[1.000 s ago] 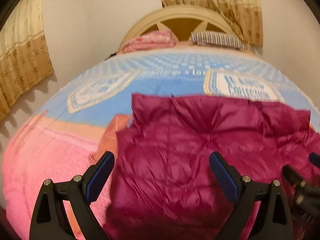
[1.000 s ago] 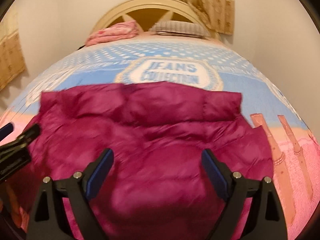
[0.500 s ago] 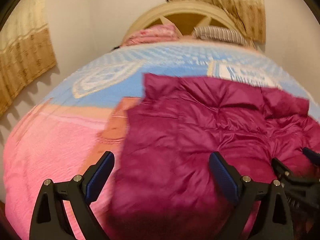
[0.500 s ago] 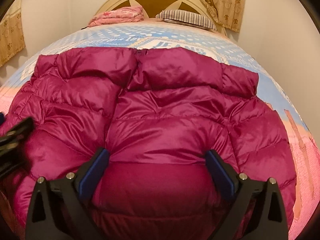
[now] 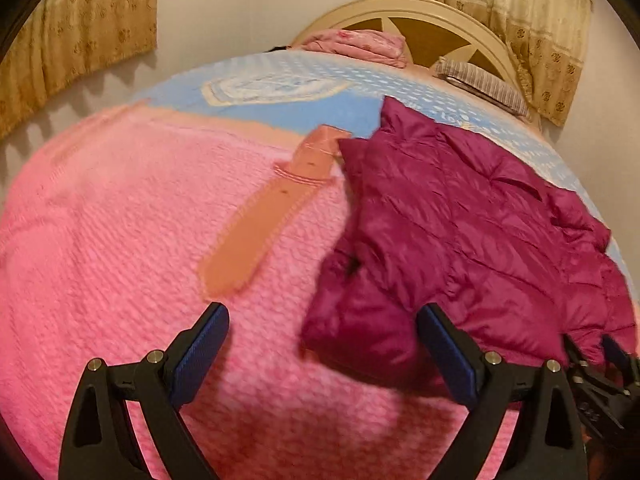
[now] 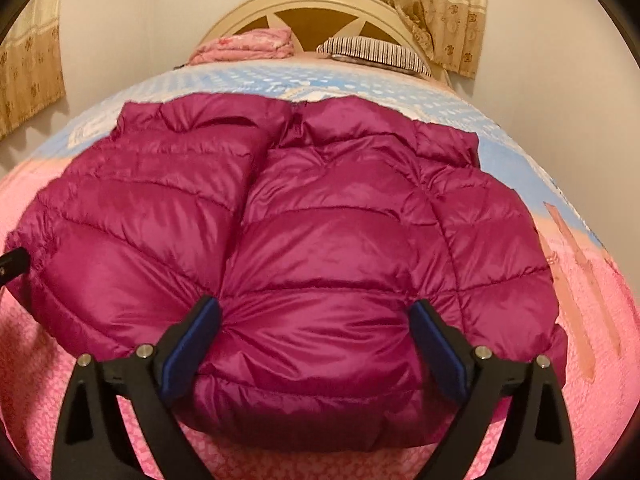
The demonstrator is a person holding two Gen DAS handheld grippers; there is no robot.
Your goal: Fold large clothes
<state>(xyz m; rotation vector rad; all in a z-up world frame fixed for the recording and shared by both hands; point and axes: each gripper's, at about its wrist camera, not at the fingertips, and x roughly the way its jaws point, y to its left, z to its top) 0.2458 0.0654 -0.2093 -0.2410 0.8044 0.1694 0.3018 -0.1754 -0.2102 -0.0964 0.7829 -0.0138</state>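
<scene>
the right tool (image 6: pixel 316 344) is spread wide with the near hem of the magenta puffer jacket (image 6: pixel 320 248) bulging between its blue pads (image 6: pixel 440 356), nothing clamped, so it is clearly the nearer tool. the left tool (image 5: pixel 324 360) is likewise released and sits over bare pink blanket (image 5: pixel 120 240), with the jacket's left corner off toward 2 o'clock, just beside its right pad. the jacket lies flat on the bed, long axis running from 6 to 12 o'clock toward the headboard (image 6: pixel 320 4), collar at the far end.
</scene>
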